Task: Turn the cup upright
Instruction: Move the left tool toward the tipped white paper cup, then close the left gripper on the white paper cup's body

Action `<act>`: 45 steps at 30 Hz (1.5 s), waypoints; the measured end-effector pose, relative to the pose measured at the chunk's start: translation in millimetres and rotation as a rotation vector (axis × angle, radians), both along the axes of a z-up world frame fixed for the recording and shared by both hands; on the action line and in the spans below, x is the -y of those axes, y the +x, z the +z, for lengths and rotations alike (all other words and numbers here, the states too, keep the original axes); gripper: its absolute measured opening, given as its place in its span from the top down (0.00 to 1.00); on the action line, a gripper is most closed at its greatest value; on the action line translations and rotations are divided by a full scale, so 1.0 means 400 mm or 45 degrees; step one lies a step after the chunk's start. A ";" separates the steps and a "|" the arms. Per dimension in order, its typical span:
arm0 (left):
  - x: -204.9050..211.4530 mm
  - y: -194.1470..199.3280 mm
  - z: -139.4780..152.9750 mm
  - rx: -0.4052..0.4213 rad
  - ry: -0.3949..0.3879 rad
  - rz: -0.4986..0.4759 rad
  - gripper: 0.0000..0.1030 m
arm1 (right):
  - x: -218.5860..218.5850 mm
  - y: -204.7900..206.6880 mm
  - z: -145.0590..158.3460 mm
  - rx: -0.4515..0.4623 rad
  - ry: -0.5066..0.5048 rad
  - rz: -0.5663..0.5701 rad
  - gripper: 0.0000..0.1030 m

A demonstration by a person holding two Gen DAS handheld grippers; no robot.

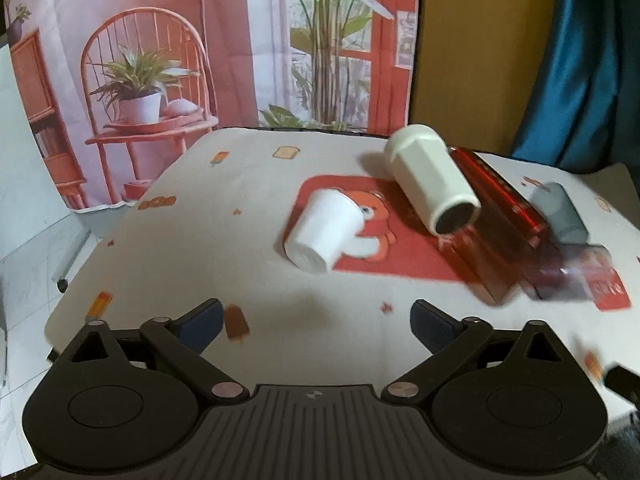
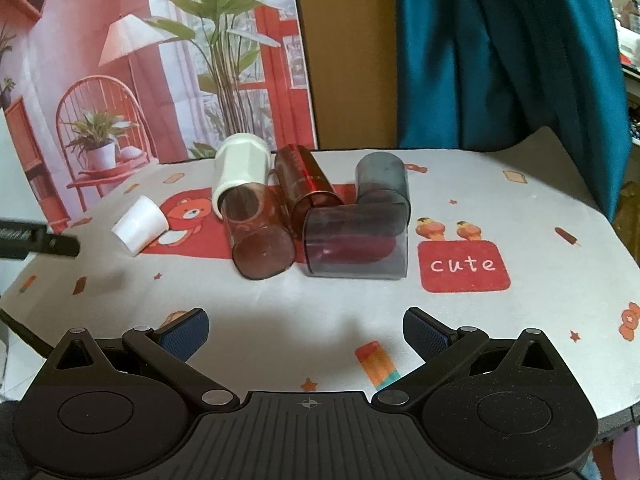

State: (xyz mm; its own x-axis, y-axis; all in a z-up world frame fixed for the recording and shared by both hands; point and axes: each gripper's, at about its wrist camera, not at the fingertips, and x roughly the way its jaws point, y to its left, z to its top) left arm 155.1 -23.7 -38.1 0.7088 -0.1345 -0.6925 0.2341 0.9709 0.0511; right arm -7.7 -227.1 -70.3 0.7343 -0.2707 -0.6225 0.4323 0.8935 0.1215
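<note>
Several cups lie on their sides on the table. A small white paper cup lies left of the others; it also shows in the right wrist view. A tall cream cup lies beside a red cup, a brown see-through cup, a purple see-through cup and a grey cup. My left gripper is open and empty, short of the paper cup. My right gripper is open and empty, short of the cluster.
The table wears a white cloth with a red bear print and a red "cute" patch. A printed backdrop hangs behind the far edge, a blue curtain at the right. The other gripper's tip shows at the left.
</note>
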 end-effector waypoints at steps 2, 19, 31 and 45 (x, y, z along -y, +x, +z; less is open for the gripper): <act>0.007 0.044 -0.012 0.024 0.012 -0.013 0.08 | 0.007 -0.002 -0.006 0.005 0.015 0.002 0.00; 0.084 0.303 -0.143 -0.041 0.112 -0.016 0.27 | 0.041 0.002 -0.030 -0.015 0.082 -0.022 0.00; 0.035 0.202 -0.132 -0.087 0.006 -0.024 0.44 | 0.024 0.009 -0.033 -0.051 0.085 0.000 0.00; 0.059 -0.026 -0.129 -0.188 -0.122 -0.051 0.45 | 0.020 0.001 -0.030 -0.074 0.111 0.005 0.00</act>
